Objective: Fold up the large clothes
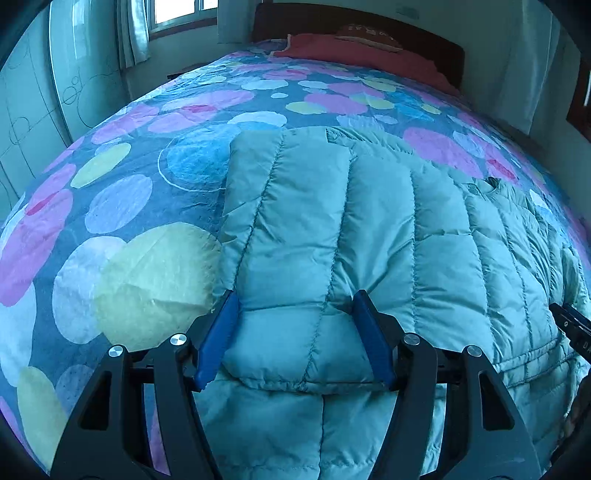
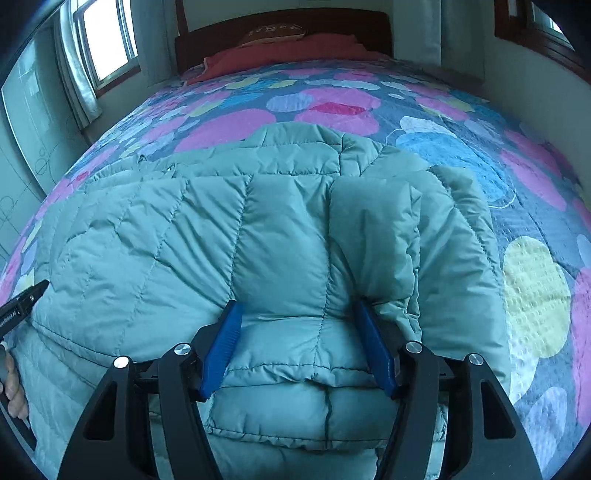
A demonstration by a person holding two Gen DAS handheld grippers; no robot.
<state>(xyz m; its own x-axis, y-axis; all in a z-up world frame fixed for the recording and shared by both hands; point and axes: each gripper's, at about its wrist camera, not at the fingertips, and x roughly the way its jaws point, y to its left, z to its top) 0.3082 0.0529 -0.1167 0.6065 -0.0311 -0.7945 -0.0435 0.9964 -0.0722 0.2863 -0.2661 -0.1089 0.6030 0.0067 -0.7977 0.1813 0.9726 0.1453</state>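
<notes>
A pale green quilted puffer jacket (image 1: 369,229) lies folded on the bed; it also shows in the right wrist view (image 2: 221,229). My left gripper (image 1: 295,299) is open, its blue fingers (image 1: 221,332) set either side of the near folded edge at the jacket's left side. My right gripper (image 2: 297,306) is open too, its blue fingers (image 2: 223,339) straddling the near folded edge at the jacket's right side, beside a folded-in sleeve (image 2: 399,236). Neither gripper pinches the fabric.
The bed carries a spotted bedspread (image 1: 129,221) in blue, pink and yellow, also seen in the right wrist view (image 2: 480,166). A red pillow (image 1: 332,44) and dark headboard (image 2: 280,26) lie at the far end. A window (image 2: 107,40) and wall are on the left.
</notes>
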